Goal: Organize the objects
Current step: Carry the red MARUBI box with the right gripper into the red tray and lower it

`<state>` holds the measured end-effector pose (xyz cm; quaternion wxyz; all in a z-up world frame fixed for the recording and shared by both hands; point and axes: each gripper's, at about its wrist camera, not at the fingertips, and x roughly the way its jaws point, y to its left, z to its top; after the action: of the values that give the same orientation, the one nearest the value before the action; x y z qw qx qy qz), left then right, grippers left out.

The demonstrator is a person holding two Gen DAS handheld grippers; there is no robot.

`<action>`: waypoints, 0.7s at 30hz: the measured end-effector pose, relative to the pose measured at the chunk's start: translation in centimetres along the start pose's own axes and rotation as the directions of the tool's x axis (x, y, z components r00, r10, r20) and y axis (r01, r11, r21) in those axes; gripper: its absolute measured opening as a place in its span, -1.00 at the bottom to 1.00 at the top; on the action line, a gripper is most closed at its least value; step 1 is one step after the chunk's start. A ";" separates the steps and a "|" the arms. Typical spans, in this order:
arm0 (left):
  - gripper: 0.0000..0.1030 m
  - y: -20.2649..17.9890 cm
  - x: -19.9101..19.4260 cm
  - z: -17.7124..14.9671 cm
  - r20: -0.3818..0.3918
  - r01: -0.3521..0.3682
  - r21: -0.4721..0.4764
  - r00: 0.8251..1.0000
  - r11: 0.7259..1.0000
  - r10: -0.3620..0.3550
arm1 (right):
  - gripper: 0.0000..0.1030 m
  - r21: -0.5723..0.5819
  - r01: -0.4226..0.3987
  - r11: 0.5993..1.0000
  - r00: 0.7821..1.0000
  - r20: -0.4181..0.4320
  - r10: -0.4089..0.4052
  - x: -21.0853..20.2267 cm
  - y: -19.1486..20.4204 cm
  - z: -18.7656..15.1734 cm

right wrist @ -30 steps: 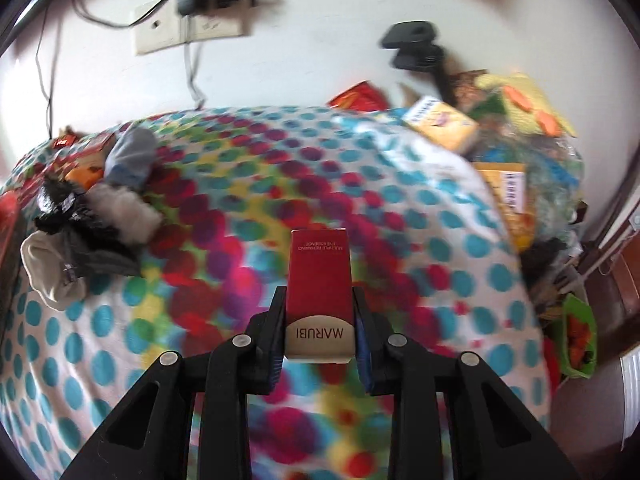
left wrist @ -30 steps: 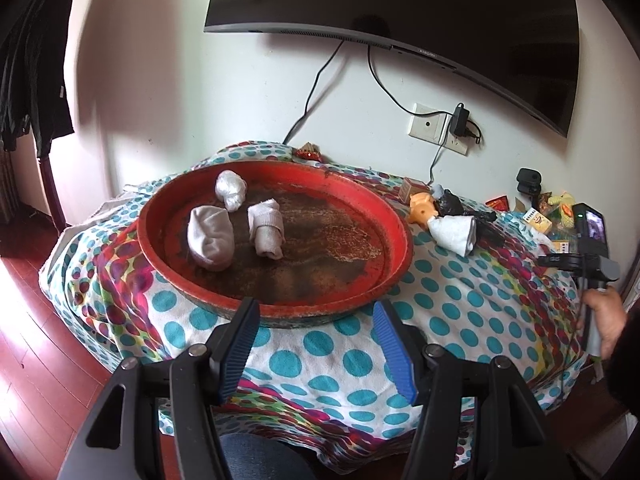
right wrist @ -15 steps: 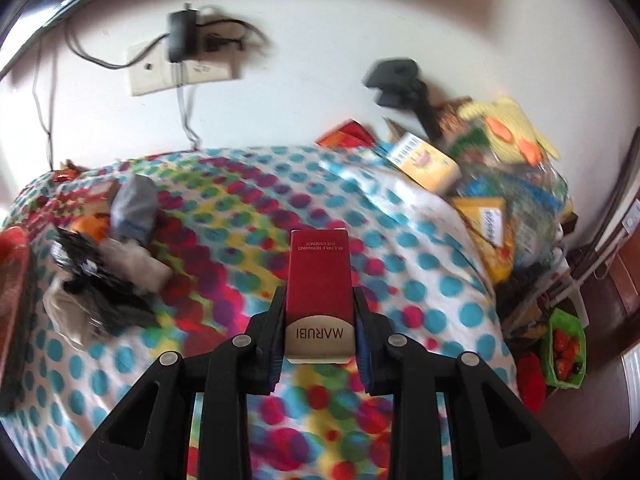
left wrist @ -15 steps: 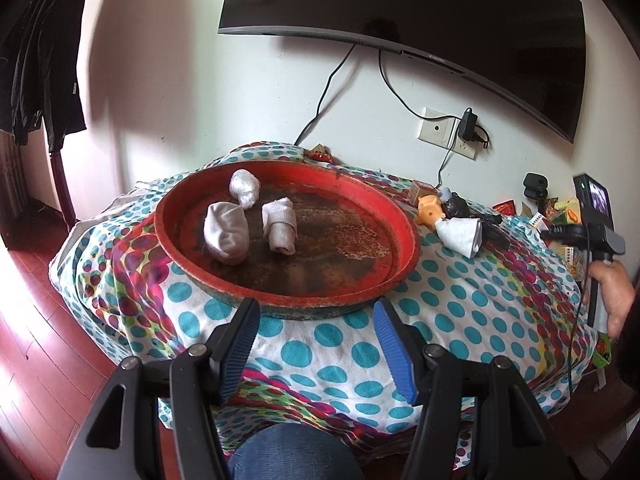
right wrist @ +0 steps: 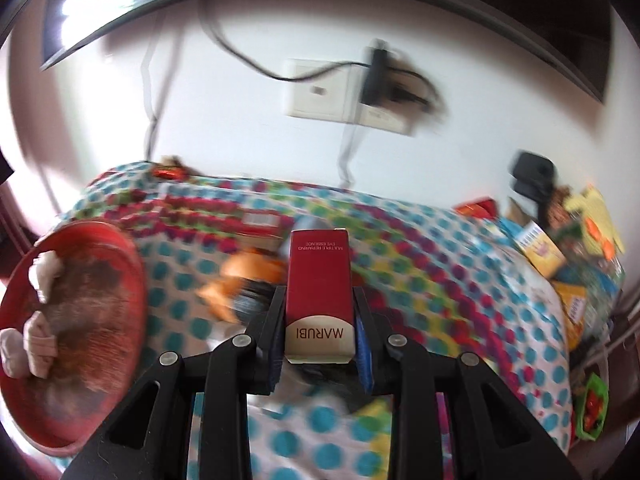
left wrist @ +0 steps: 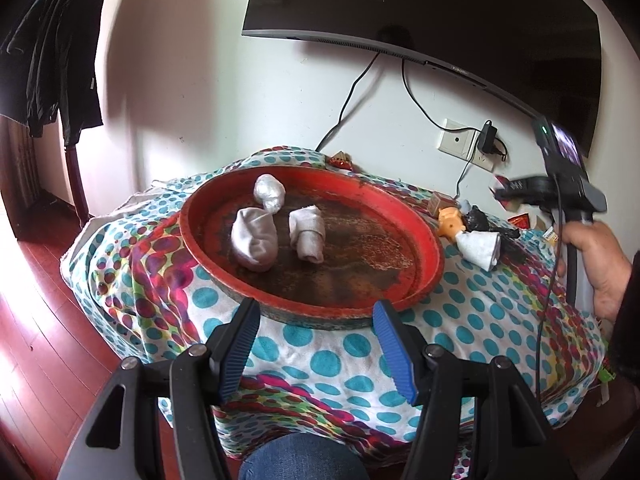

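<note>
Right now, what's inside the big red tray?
Three rolled-up pale socks lie inside the red tray, on its brown, stained bottom. Whatever is under the socks is hidden.

Three sock rolls (left wrist: 256, 240) crowding the tray's (left wrist: 434, 248) left half, right half of tray floor bare, open cloth (left wrist: 472, 320) between tray and right table edge, sock-and-toy heap (left wrist: 476, 236) just beyond tray's right rim, boxes (right wrist: 540, 248) cluttering far right corner

Domestic living room. Evidence: wall-mounted television (left wrist: 432, 8) with trailing cables, wall socket (left wrist: 460, 143) with charger plugged in, dark coats (left wrist: 52, 40) hanging at left, red wooden floor (left wrist: 36, 320), polka-dot cloth (left wrist: 480, 312) covering a table cluttered with household items.
</note>
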<state>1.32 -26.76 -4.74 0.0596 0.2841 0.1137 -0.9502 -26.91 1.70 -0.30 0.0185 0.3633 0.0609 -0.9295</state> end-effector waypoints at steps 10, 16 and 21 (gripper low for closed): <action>0.17 0.5 0.6 0.0 -0.013 -0.007 -0.011 1.000 1.000 0.007 | -0.47 -0.102 -0.121 0.987 0.993 0.003 0.122 -0.3 9.3 1.6; 0.17 1.0 1.0 0.0 -0.023 -0.017 -0.023 1.000 1.000 0.017 | -0.47 -0.141 -0.185 0.972 0.982 0.000 0.187 -0.7 13.1 1.8; 0.17 1.2 1.0 0.1 -0.023 -0.020 -0.029 1.000 0.999 0.019 | -0.47 -0.168 -0.231 0.958 0.972 -0.004 0.233 -1.0 15.3 2.0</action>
<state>0.62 -27.95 -5.45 0.0718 0.2951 0.1255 -0.9445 -26.32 -13.73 0.29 0.1583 0.3576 0.0956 -0.9154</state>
